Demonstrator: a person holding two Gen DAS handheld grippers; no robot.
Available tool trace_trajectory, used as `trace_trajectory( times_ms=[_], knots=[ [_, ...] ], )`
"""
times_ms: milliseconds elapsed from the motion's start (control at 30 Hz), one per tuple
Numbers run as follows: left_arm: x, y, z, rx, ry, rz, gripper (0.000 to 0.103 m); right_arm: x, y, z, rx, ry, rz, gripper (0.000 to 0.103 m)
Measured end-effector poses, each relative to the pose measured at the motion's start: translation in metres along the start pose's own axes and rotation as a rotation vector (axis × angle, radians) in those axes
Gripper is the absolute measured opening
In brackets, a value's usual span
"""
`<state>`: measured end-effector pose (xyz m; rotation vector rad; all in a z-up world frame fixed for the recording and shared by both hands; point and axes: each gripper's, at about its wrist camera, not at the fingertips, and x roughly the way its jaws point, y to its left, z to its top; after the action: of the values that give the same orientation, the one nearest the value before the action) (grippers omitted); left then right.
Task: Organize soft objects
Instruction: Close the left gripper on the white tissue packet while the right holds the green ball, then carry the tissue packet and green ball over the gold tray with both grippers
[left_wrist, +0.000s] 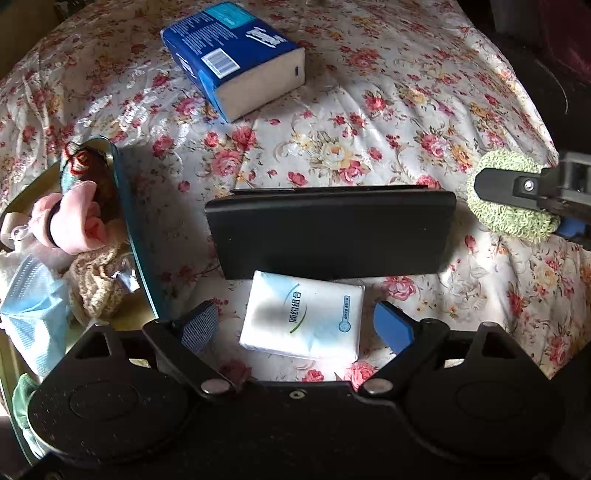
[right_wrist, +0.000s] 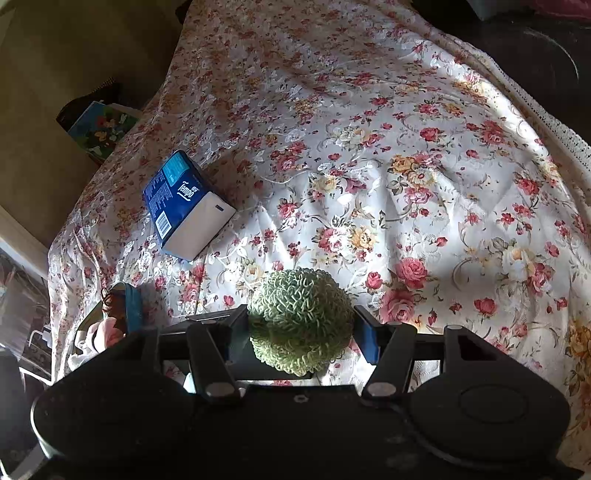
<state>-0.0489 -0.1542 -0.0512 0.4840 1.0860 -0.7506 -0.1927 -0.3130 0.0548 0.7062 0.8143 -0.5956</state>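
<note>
left gripper (left_wrist: 297, 325): jaws stand wide, blue pads clear on either side of the white tissue packet (left_wrist: 304, 314), which lies flat on the floral bedspread (left_wrist: 369, 122) between them; no pad touches it, nothing gripped. a black flat case (left_wrist: 332, 232) lies just beyond the packet at 12 o'clock, its near edge overlapping the packet's far edge.

right gripper (right_wrist: 301, 328): jaws part-way closed, both blue pads pressing the sides of a green looped-yarn ball (right_wrist: 299, 321), which is held clear above the bedspread. in the left wrist view this gripper enters at 3 o'clock with the ball in its grip.

blue tissue pack (left_wrist: 232, 59): lying on the bedspread at 11 o'clock in the left view, well apart from both grippers.

teal-rimmed tray (left_wrist: 127, 206): at 9 o'clock in the left view. contents seen: pink rolled cloth (left_wrist: 79, 221), beige knitted item (left_wrist: 98, 284), blue face mask (left_wrist: 35, 306), a dark item with red yarn (left_wrist: 83, 162). lower part of the tray hidden behind the gripper body.
</note>
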Motion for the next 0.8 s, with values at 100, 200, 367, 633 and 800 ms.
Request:
trace_trajectory(
  times_ms=[100, 200, 367, 633, 800],
  knots=[
    [0.005, -0.002, -0.001, 0.020, 0.012, -0.004, 0.088, 0.001, -0.001, 0.000, 0.012, 0.008, 0.004, 0.059],
    [0.011, -0.003, -0.002, 0.025, 0.031, -0.021, 0.088, 0.002, -0.001, -0.001, 0.014, 0.015, 0.007, 0.059],
    [0.023, -0.004, 0.000, 0.020, 0.060, -0.015, 0.088, 0.007, -0.002, -0.003, 0.021, 0.035, 0.011, 0.059],
    [0.036, -0.009, 0.003, 0.011, 0.097, -0.009, 0.070, 0.012, -0.005, -0.003, 0.040, 0.055, 0.024, 0.059],
    [0.033, -0.003, 0.004, -0.048, 0.097, -0.019, 0.070, 0.013, -0.005, -0.003, 0.038, 0.054, 0.027, 0.059]
  ],
)
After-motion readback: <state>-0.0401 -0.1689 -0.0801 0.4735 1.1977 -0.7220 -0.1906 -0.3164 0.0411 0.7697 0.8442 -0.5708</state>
